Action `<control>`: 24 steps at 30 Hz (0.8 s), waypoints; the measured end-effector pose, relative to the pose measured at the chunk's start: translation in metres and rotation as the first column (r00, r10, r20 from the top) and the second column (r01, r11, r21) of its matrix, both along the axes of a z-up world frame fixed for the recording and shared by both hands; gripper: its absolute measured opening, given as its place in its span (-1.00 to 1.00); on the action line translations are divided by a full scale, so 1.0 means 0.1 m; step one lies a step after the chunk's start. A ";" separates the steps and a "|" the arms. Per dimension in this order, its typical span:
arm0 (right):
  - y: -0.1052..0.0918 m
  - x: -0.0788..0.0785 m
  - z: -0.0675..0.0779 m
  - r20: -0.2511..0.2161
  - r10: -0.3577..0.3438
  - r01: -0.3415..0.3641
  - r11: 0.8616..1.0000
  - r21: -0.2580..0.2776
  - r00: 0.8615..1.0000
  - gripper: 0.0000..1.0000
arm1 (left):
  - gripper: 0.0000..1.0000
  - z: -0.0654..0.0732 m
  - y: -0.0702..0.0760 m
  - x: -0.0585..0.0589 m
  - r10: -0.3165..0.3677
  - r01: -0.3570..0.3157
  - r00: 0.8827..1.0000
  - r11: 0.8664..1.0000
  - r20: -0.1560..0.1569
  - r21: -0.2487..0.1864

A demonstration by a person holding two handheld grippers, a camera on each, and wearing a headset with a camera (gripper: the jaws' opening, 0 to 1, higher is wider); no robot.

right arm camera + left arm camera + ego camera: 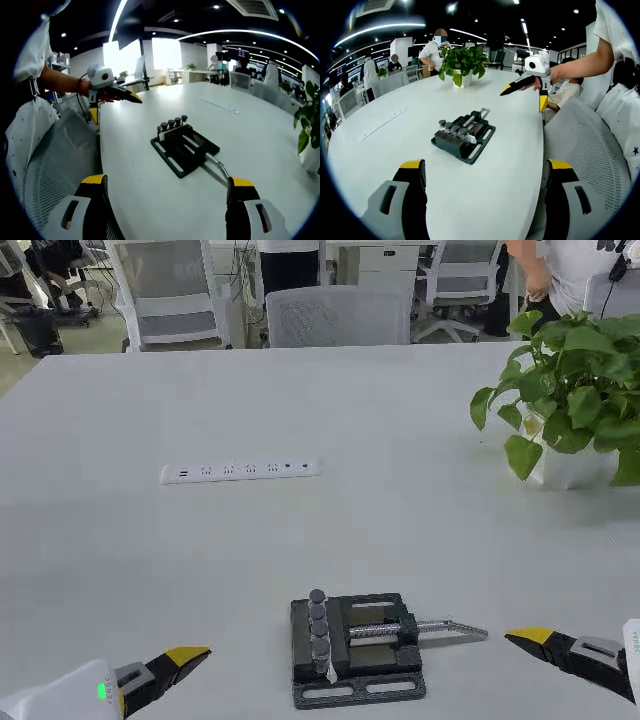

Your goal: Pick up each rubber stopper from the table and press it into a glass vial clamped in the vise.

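The left gripper point(486, 166) and right gripper point(167, 180) hover low over the table point(300, 550), each with fingers spread wide, gripping nothing. The vise point(355, 650) sits between them, ahead of both sets of fingers and well apart, clamping a row of dark-topped vials point(319, 625)

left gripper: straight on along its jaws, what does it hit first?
The left gripper points at the vise with its row of vials. Just bare table lies between, so the vise looks first, though depth is hard to judge.
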State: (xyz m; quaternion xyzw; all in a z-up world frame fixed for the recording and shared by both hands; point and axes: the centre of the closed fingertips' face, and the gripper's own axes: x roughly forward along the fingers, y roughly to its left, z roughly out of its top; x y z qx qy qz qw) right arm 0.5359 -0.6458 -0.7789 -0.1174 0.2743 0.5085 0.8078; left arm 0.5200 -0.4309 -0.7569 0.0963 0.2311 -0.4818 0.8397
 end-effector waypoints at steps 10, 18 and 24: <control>-0.04 0.04 0.01 0.007 -0.010 0.010 1.000 0.006 1.000 0.96 | 0.99 -0.02 0.00 0.02 0.010 -0.010 1.000 1.000 -0.007 0.008; -0.02 0.04 0.03 0.009 -0.008 0.008 1.000 0.000 1.000 0.96 | 0.98 -0.04 0.00 0.02 0.002 -0.002 1.000 1.000 -0.006 0.013; -0.03 0.03 0.04 0.011 -0.005 0.005 1.000 -0.002 1.000 0.94 | 0.98 -0.03 -0.02 0.01 -0.001 0.001 1.000 1.000 -0.005 0.013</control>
